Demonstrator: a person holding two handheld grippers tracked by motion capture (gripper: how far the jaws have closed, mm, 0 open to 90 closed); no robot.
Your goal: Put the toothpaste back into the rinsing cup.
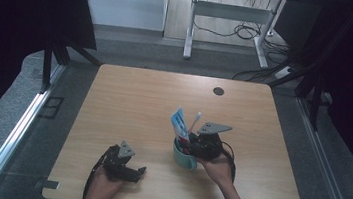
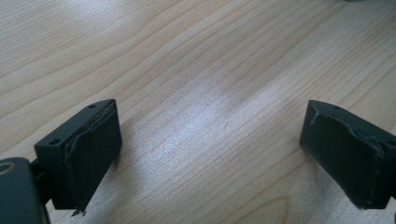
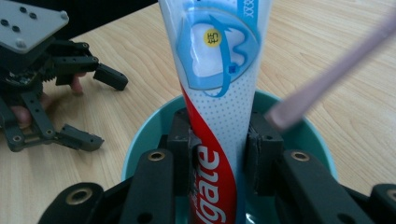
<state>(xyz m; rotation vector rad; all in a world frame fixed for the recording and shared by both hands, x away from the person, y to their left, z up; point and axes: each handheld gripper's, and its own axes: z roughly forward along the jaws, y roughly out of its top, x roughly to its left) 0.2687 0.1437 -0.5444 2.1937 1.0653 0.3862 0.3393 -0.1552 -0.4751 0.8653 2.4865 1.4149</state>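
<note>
The right claw point(image 3: 219, 144) reaches down into a teal cup point(image 3: 140, 135) with its jaws on either side of a toothpaste tube point(image 3: 219, 60). In the right gripper view, at the lower centre of the frame, the pads sit right against the tube's sides, so I read the claw as narrow and gripping the tube, though a loosening hold cannot be ruled out. The tube stands upright in the cup, a little right of centre in the high view, with a pale toothbrush point(image 3: 327, 79) leaning beside it.

Risks, as I judge them: the tube is soft and tapered, so a slack grip could let it slip and drop crooked into the cup, or tip over the rim. If the claw pulls away at an angle, it could catch the rim and drag or topple the cup. The toothbrush handle lies just beside the right jaw and could be knocked out.

The left claw point(image 2: 210, 154) rests low over the bare table point(image 2: 196, 70), jaws wide apart with nothing between them; in the high view it sits at the lower left, well apart from the cup.

Hard to make out: the cup's bottom and the tube's lower end are hidden behind the jaws; the toothbrush is blurred and its head cut off at the upper right.
</note>
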